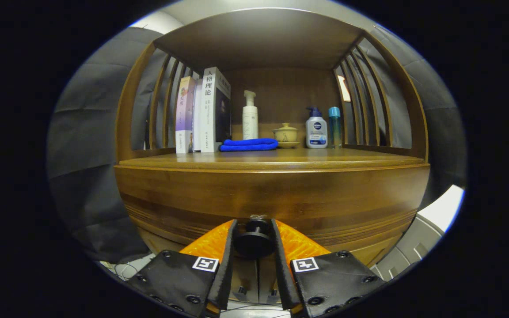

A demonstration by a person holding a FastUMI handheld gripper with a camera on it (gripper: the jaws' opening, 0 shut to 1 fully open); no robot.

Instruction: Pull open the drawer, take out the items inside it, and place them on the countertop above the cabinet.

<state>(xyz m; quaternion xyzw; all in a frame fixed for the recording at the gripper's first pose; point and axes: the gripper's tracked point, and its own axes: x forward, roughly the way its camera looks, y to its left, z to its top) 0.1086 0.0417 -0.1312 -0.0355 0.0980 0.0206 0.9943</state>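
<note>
We hold the gripper (254, 236) low against the front of the wooden cabinet (148, 194), and its two fingers are closed on the drawer knob (254, 240): the dark round knob sits between them, one finger (212, 243) pressing each flank. The drawer (338, 207) itself stretches wide just ahead of the fingers, its front flush with the cabinet, so it looks shut and we cannot see what lies inside.

Above the drawer and beyond the fingers runs the countertop (347, 159), under a shelf roof with slatted sides. Going left to right along its back: up and to the left of the fingers stand the books (203, 112), upright and pressed together beside the left slats. Just right of them, nearly straight above the knob, a folded blue cloth (248, 144) lies flat, its left end touching the books' foot. Behind the cloth rises a white pump bottle (250, 117). Right of that, a small lidded cup (285, 134) sits on a saucer. Next comes a white bottle with a blue pump (316, 129), and just beside it, nearest the right slats, a slim teal bottle (334, 127), both upright. The front strip of the countertop, closest to us, is bare wood.
</note>
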